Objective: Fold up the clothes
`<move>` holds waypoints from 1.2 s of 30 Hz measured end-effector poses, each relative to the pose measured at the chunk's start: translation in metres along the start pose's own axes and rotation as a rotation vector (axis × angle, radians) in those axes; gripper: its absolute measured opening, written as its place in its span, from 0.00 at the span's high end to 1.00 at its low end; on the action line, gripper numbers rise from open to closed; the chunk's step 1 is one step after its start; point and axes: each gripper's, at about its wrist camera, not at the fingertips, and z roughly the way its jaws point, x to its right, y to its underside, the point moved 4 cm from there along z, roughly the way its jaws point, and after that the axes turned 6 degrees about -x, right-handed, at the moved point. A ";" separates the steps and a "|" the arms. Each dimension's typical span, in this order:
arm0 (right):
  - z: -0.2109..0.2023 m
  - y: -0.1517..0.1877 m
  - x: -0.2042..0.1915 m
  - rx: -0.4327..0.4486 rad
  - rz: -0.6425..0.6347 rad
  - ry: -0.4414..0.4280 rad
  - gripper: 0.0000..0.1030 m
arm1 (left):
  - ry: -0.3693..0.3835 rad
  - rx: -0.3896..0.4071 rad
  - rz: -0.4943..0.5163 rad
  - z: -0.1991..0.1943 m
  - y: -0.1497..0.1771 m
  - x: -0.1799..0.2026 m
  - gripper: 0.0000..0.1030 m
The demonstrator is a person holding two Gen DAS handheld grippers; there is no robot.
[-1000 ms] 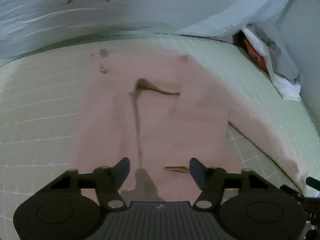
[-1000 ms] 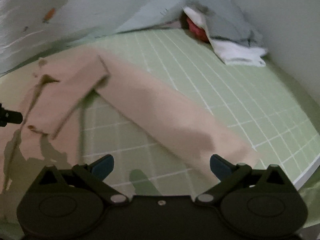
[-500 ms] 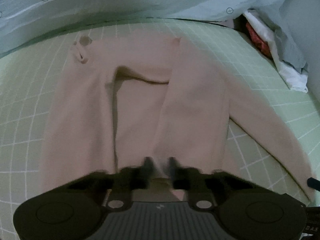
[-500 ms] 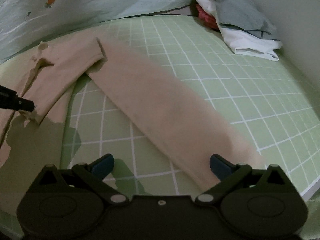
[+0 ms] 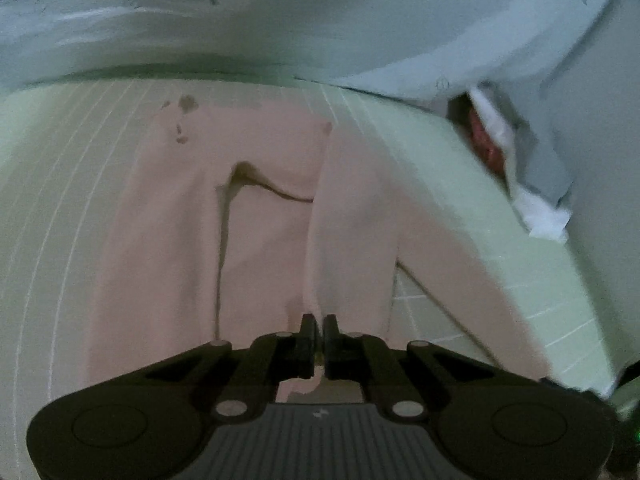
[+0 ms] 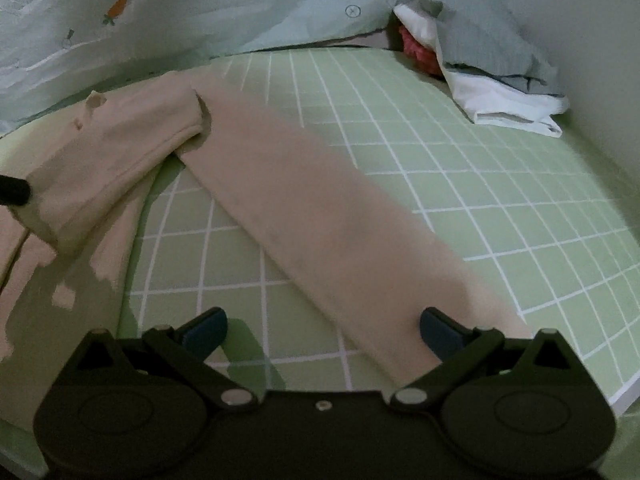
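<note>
A pale pink long-sleeved top [image 5: 256, 248] lies spread on a green gridded mat [image 5: 472, 200]. In the left wrist view my left gripper [image 5: 319, 334] is shut on the lower edge of the folded right side of the top, lifting it slightly. The other sleeve [image 6: 332, 232] stretches diagonally across the mat [image 6: 480, 184] in the right wrist view. My right gripper [image 6: 322, 330] hovers open just above the sleeve's cuff end, nothing between its fingers. The tip of the left gripper [image 6: 14, 191] shows at the far left, on the pink top [image 6: 120, 152].
A light blue quilt with a carrot print [image 6: 168, 12] lies along the back of the mat. A heap of grey, white and red clothes [image 6: 492, 76] sits at the back right against a wall [image 6: 580, 20]. The mat's front right edge [image 6: 624, 396] is close.
My left gripper went from open to shut on the top's lower edge and has drawn the fabric up. The right gripper stayed open and has moved slightly closer to the sleeve's cuff.
</note>
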 end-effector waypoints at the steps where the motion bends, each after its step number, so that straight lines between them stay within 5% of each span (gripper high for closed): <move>1: 0.000 0.001 0.000 0.006 0.003 0.002 0.00 | 0.013 0.002 -0.036 -0.006 0.004 -0.006 0.96; 10: -0.002 0.005 -0.001 0.034 0.025 0.025 0.00 | 0.108 0.015 -0.361 -0.052 0.045 -0.070 0.96; 18: -0.004 0.009 -0.004 0.054 0.052 0.049 0.00 | 0.073 0.014 -0.565 -0.070 0.083 -0.124 0.96; 29: -0.006 0.012 -0.005 0.045 0.056 0.054 0.00 | -0.059 -0.123 -0.532 -0.040 0.087 -0.135 0.94; 32: -0.008 0.012 -0.003 0.037 0.069 0.042 0.00 | -0.059 -0.135 -0.542 -0.036 0.083 -0.137 0.90; 36: -0.016 0.011 0.007 0.077 0.165 0.014 0.00 | -0.009 -0.138 -0.573 -0.035 0.079 -0.137 0.55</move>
